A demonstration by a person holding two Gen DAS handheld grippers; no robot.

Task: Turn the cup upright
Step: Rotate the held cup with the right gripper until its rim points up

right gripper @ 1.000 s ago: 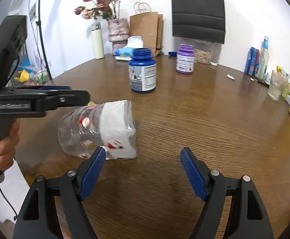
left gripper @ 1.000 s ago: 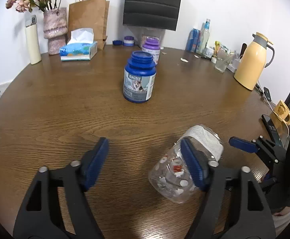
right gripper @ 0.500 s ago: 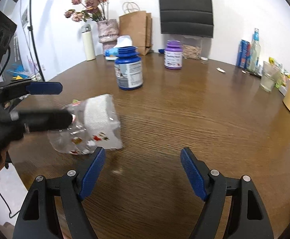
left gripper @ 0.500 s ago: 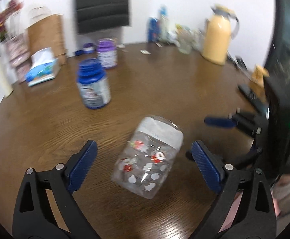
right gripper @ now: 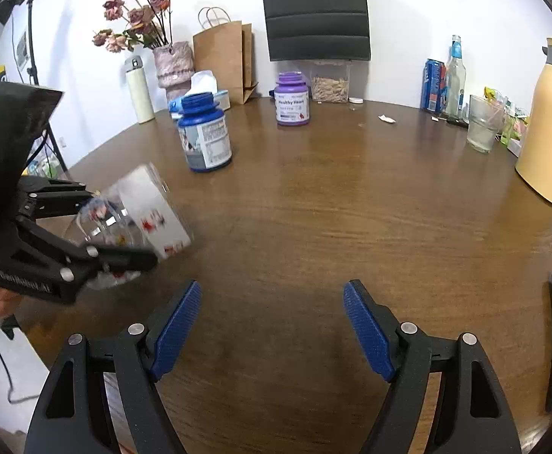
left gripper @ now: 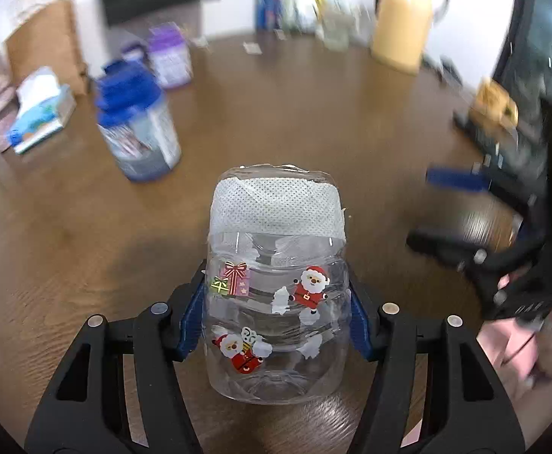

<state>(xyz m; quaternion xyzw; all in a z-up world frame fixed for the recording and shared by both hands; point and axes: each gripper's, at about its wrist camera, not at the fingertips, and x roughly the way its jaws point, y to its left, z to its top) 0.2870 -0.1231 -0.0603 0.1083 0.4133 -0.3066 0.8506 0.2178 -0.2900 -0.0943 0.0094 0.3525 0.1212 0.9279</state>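
Clear cup [left gripper: 276,295] (Santa stickers, white band) sits clamped between left gripper's [left gripper: 276,310] pads; right gripper [right gripper: 272,325] gapes, holding nothing.

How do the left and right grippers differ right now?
The left gripper is shut on the clear cup; the right gripper is open and holds nothing. The left looks blurred in the right wrist view, the right sharp above the table. Both have blue pads.

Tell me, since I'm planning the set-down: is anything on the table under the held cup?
Nothing visible: the left tool grips the clear Santa-sticker plastic cup over bare brown wooden table; the blue-lidded jar stands apart.
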